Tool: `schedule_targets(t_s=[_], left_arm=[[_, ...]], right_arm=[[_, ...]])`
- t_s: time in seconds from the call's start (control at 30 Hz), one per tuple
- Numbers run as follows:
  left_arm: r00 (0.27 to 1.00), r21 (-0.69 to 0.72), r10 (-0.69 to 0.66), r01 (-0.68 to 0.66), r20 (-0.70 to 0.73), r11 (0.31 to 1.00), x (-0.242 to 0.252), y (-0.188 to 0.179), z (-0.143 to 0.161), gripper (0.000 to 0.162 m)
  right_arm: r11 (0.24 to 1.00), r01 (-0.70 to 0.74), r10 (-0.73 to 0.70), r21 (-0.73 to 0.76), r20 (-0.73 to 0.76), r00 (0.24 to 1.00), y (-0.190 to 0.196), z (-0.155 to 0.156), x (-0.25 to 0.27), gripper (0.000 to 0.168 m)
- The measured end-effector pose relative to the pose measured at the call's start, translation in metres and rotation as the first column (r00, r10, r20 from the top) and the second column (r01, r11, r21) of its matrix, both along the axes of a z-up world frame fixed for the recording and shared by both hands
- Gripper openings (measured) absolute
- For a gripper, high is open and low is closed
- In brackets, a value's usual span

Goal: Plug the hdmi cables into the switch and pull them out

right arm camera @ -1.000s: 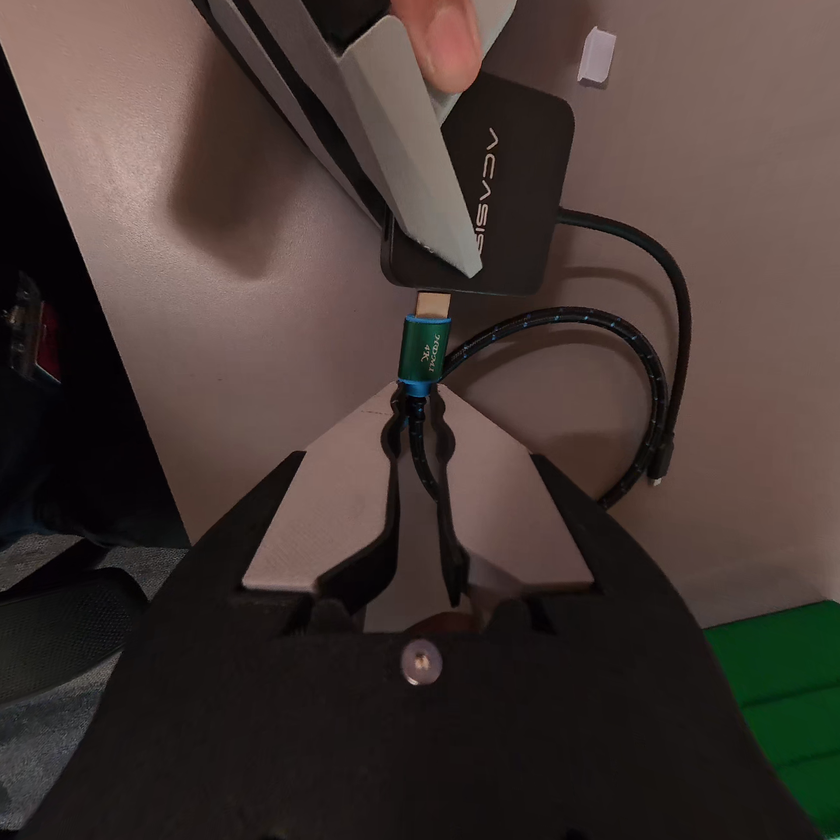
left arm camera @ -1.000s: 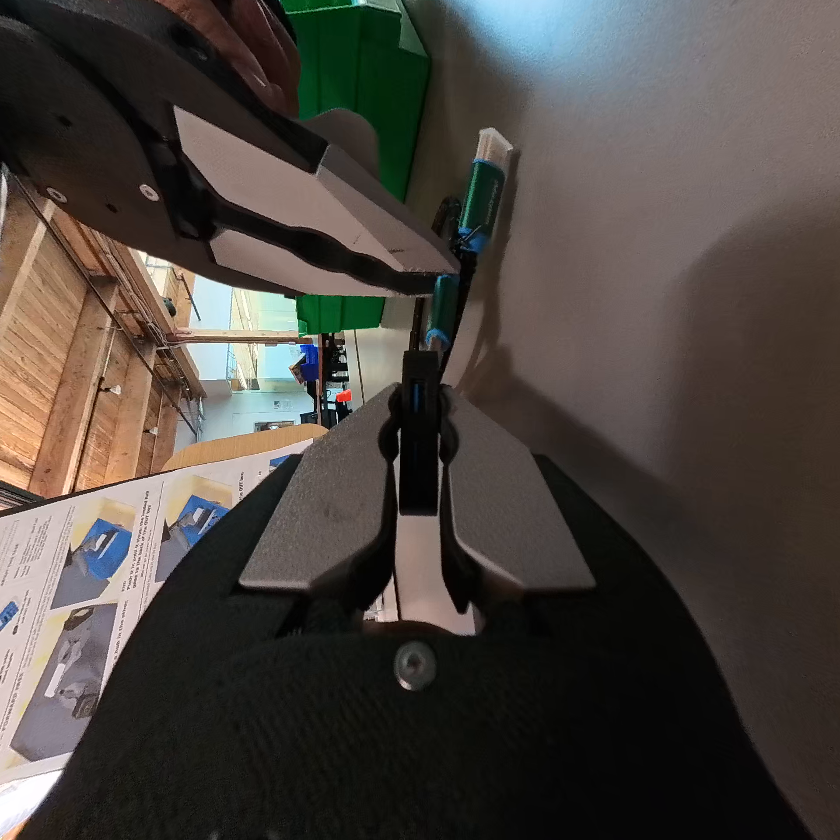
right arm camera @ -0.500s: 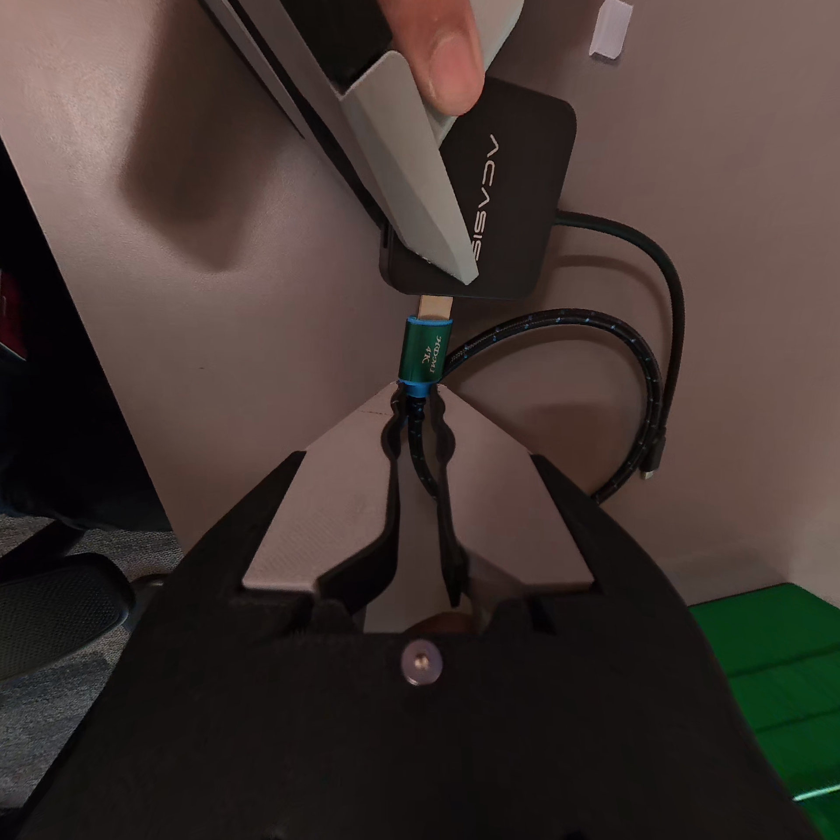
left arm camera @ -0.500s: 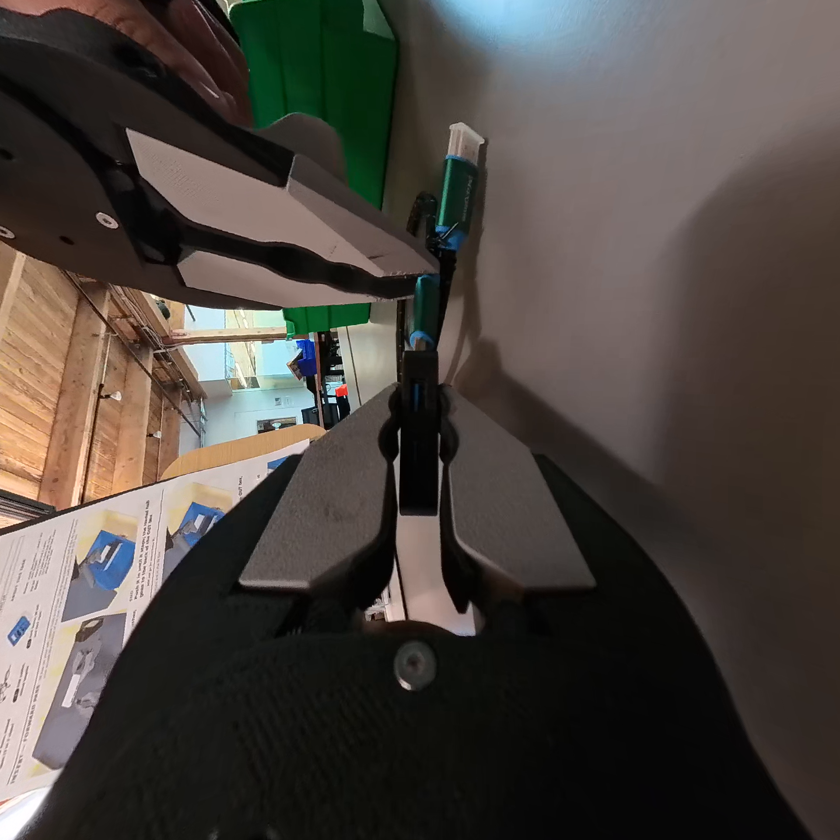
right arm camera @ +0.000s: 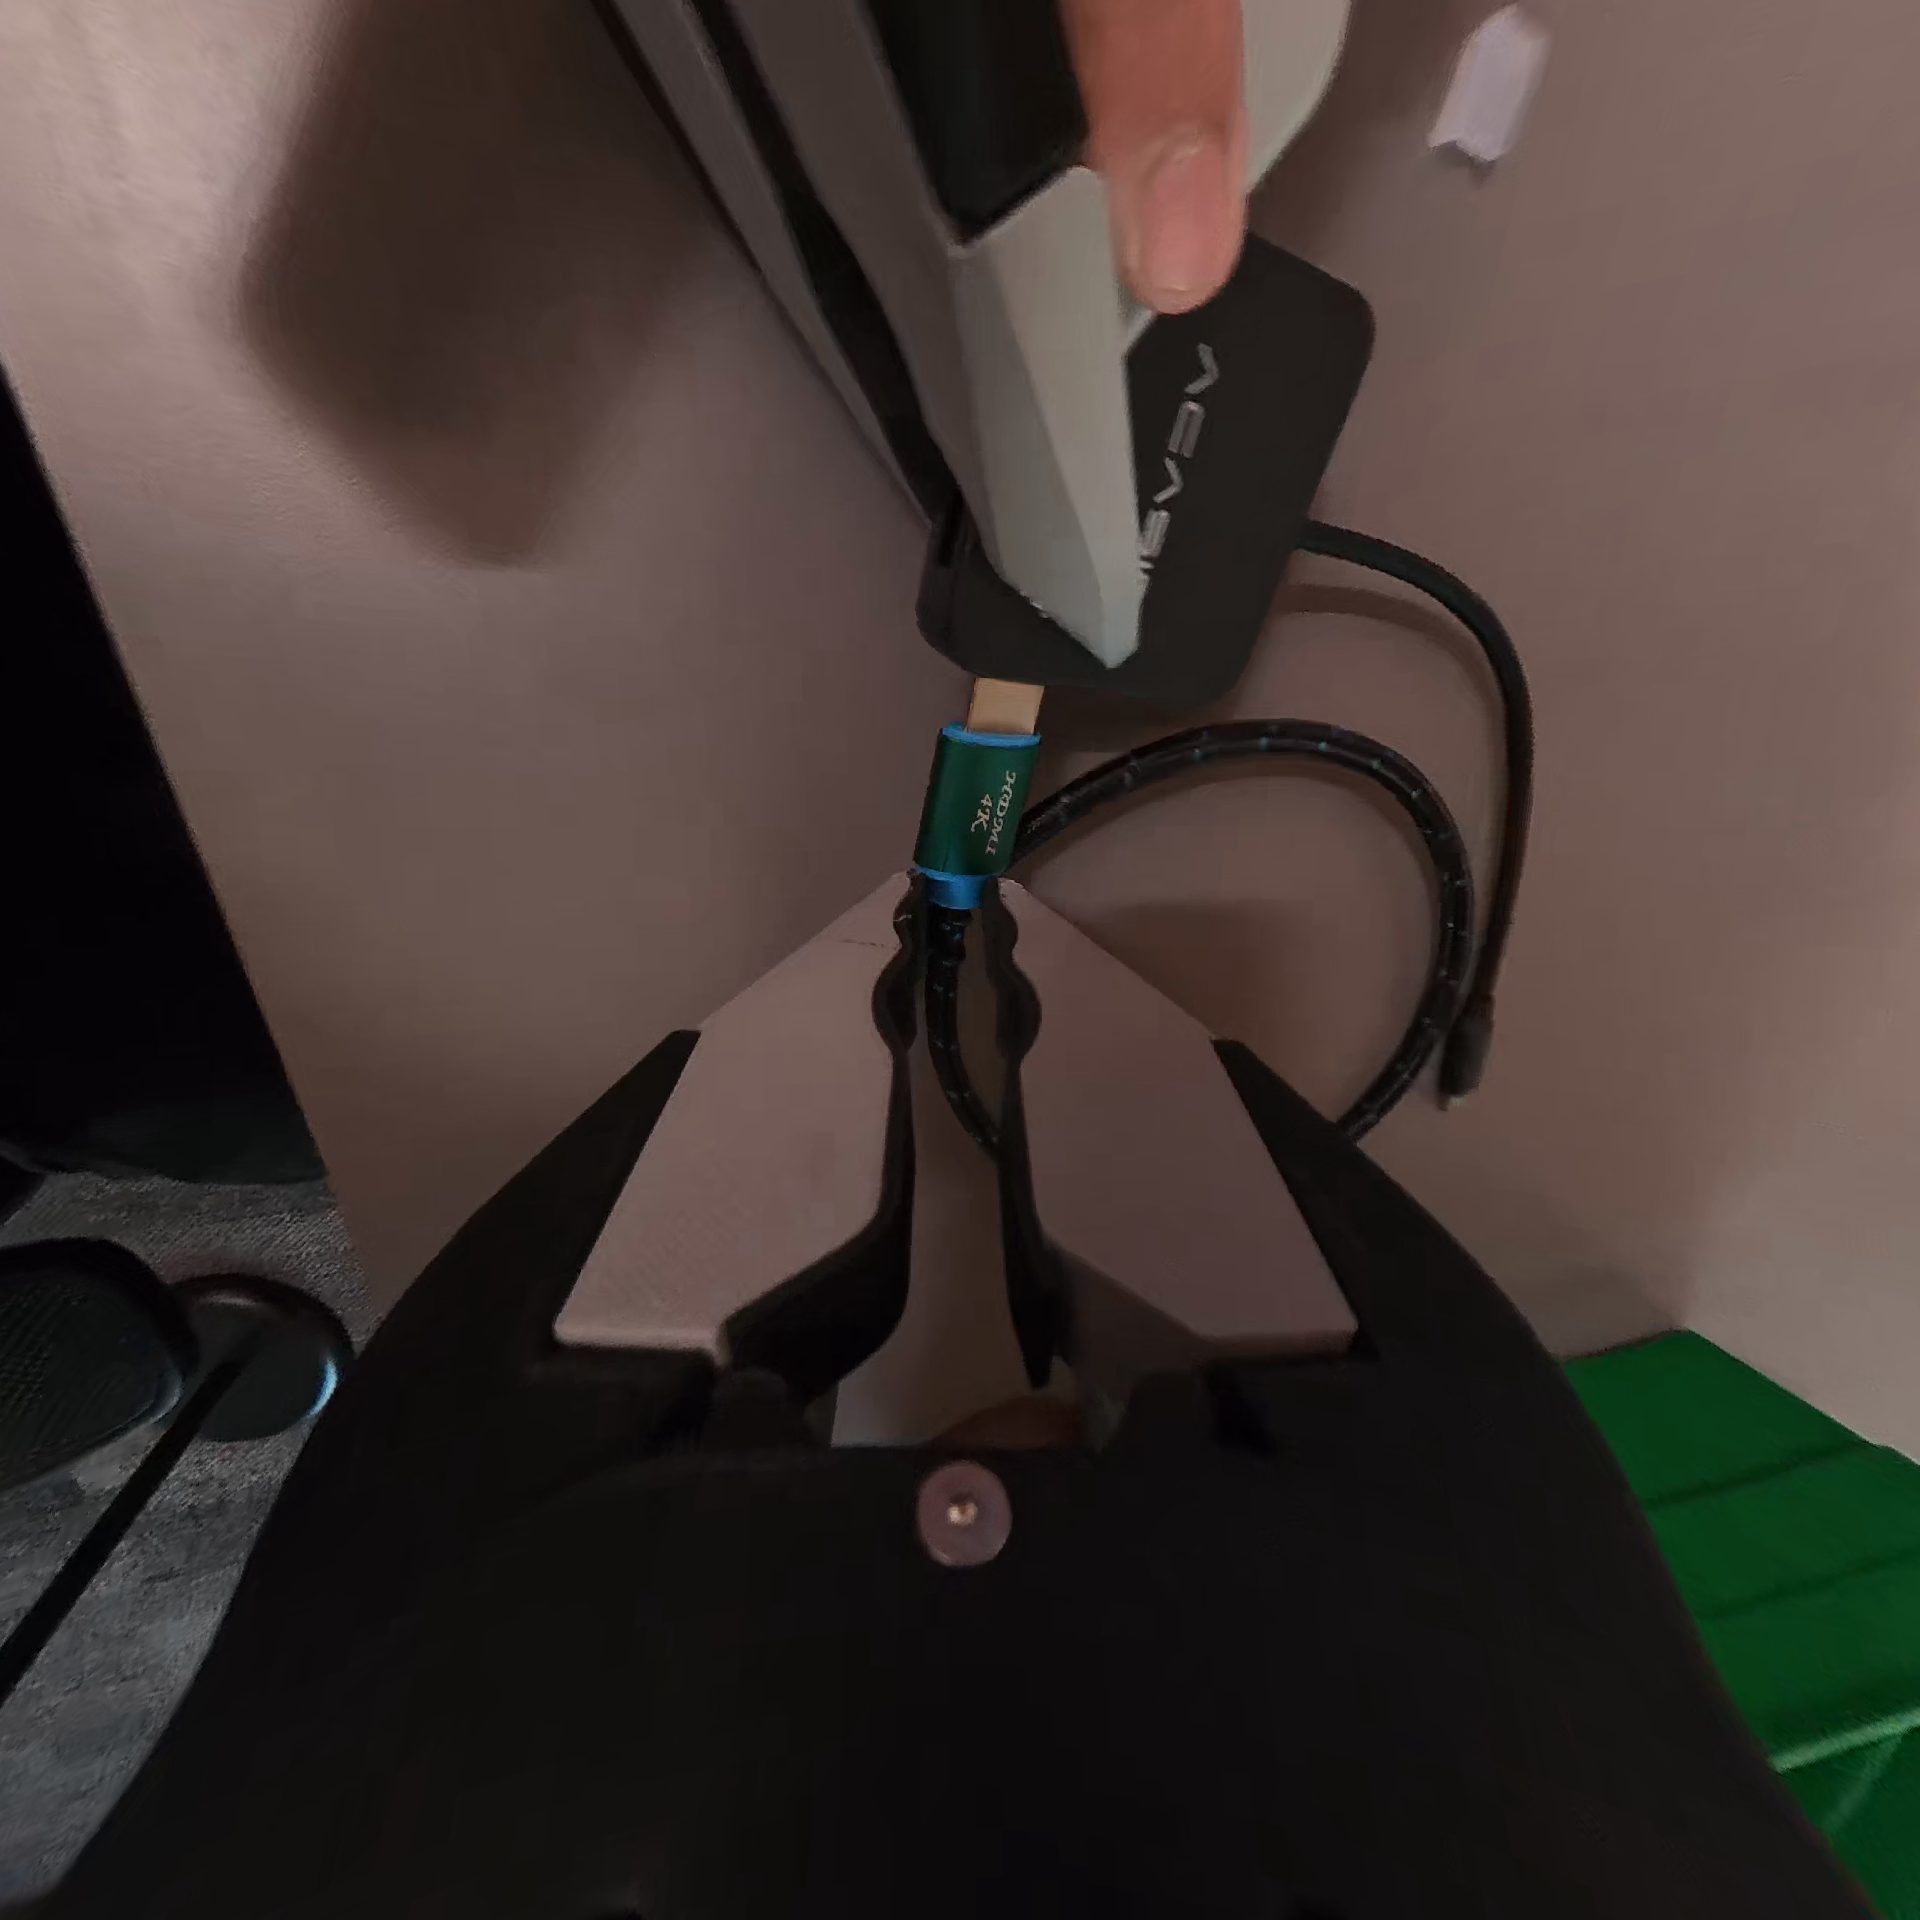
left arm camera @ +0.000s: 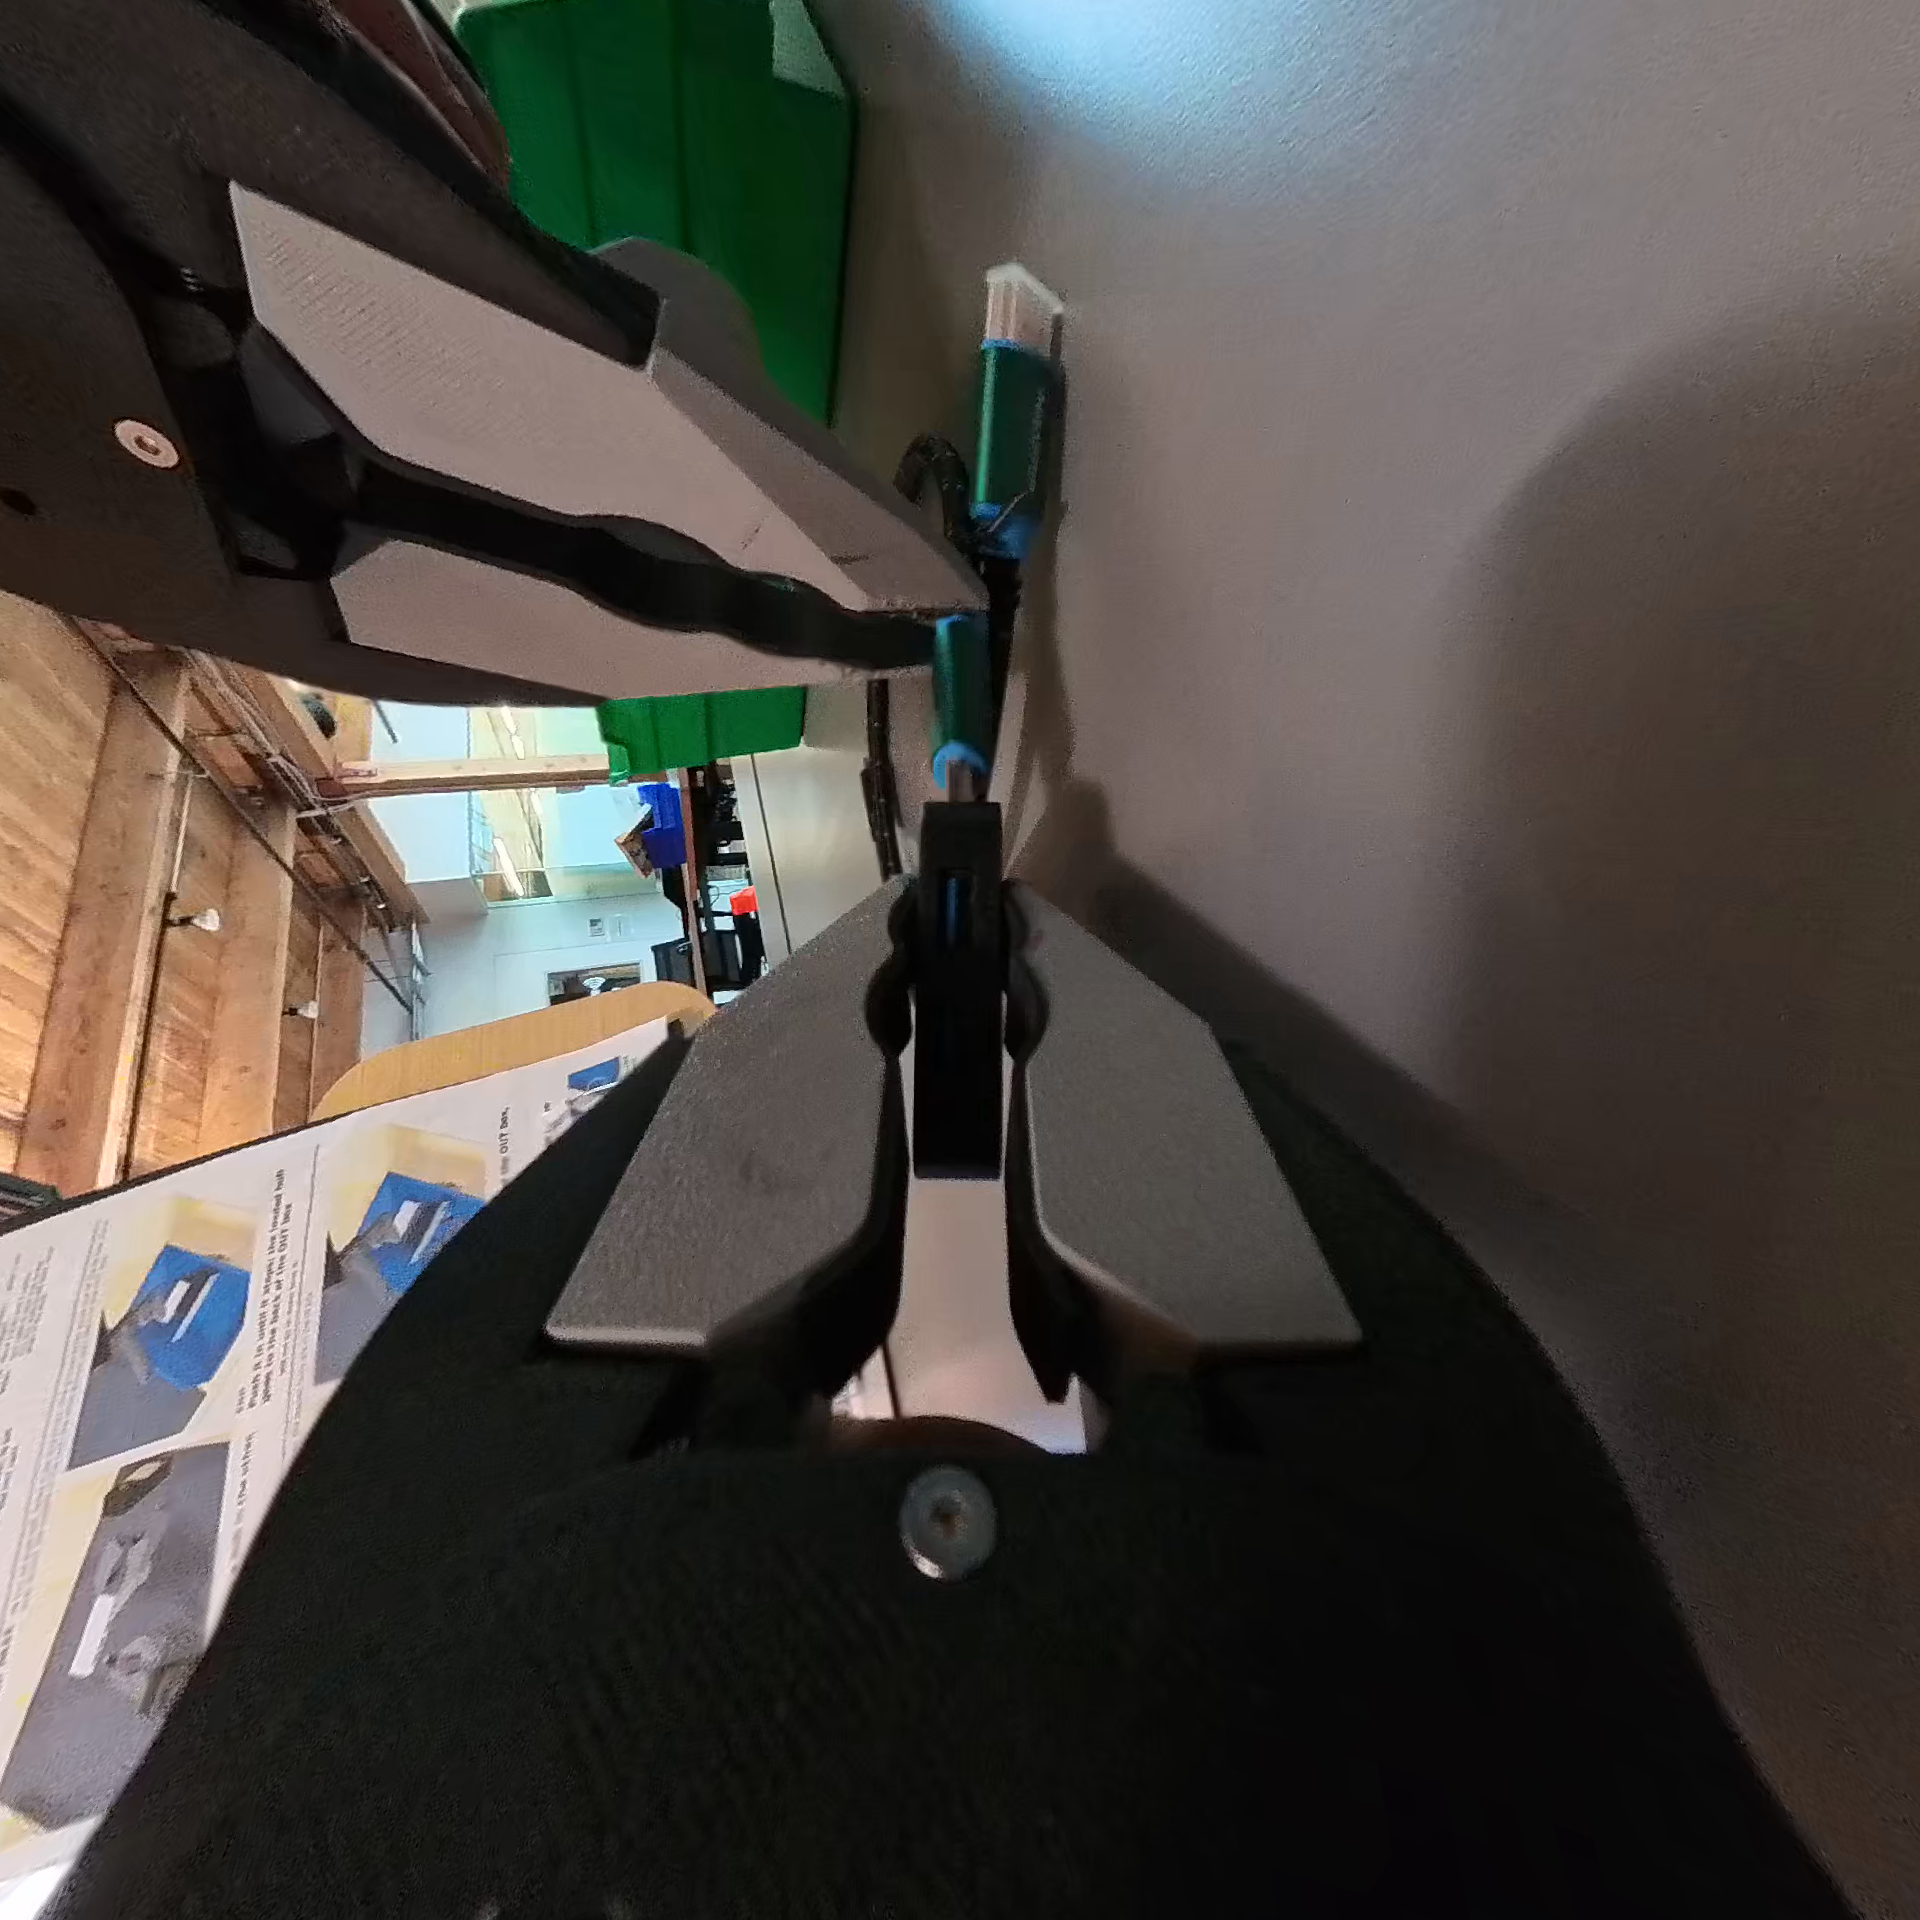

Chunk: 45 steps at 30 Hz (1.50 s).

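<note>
At twelve o'clock of the right gripper (right arm camera: 954, 902), jaws pinching the braided black cable (right arm camera: 1439, 904), the green metal plug (right arm camera: 975, 805) meets the flat black switch (right arm camera: 1262, 447), pinched by the left gripper (left arm camera: 954, 904).

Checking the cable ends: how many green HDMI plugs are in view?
2. One green plug sits at the switch, cable pinched in the right gripper; a capped plug lies on the table.

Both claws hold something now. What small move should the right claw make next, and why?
Probably push the right claw straight forward a little. It is shut on the braided cable behind the green HDMI plug, whose gold tip is still visible at the edge of the black switch, so it seems not fully seated. The left claw grips the switch to brace it.
</note>
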<state>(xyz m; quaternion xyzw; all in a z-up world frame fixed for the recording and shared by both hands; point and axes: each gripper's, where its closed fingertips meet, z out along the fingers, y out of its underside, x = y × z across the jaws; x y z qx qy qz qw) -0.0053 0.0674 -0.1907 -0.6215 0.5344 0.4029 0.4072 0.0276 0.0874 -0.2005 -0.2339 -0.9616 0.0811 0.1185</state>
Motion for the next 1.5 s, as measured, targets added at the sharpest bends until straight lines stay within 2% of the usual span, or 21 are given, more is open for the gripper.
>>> schedule_targets(t_s=[0.23, 0.7, 0.9, 1.07, 1.23, 1.37, 1.5], left_arm=[[1.0, -0.017, 0.007, -0.007, -0.013, 1.0, 0.0, 0.001, -0.005, 0.011], [1.0, -0.026, 0.014, -0.014, 0.002, 1.0, -0.002, 0.0, -0.008, 0.011], [0.996, 0.0, 0.047, -0.047, 0.078, 0.999, -0.006, 0.002, -0.002, 0.011], [0.996, -0.013, 0.029, -0.027, 0.085, 1.0, 0.001, 0.001, -0.005, 0.011], [0.999, -0.013, 0.038, -0.038, 0.024, 0.999, 0.005, 0.003, -0.01, 0.01], [0.99, 0.036, 0.055, -0.06, 0.127, 0.998, 0.002, 0.006, 0.003, 0.01], [0.993, 0.005, 0.059, -0.06, 0.1, 0.998, 0.002, 0.004, -0.003, 0.01]], right_arm=[[1.0, 0.027, -0.027, 0.002, 0.053, 0.998, 0.005, -0.005, -0.004, 0.008], [1.0, 0.011, -0.011, 0.003, 0.022, 1.0, 0.004, -0.003, -0.008, 0.007], [0.984, 0.079, -0.084, -0.157, -0.024, 0.996, 0.004, 0.001, -0.012, 0.007], [0.956, 0.048, -0.076, -0.288, -0.086, 0.993, 0.004, 0.01, -0.008, 0.007], [0.953, 0.046, -0.069, -0.299, -0.066, 0.995, 0.005, -0.002, -0.004, 0.006], [0.922, 0.058, -0.106, -0.384, -0.106, 0.989, 0.004, 0.006, -0.008, 0.006], [0.918, 0.039, -0.096, -0.394, -0.126, 0.987, 0.002, 0.001, -0.009, 0.006]])
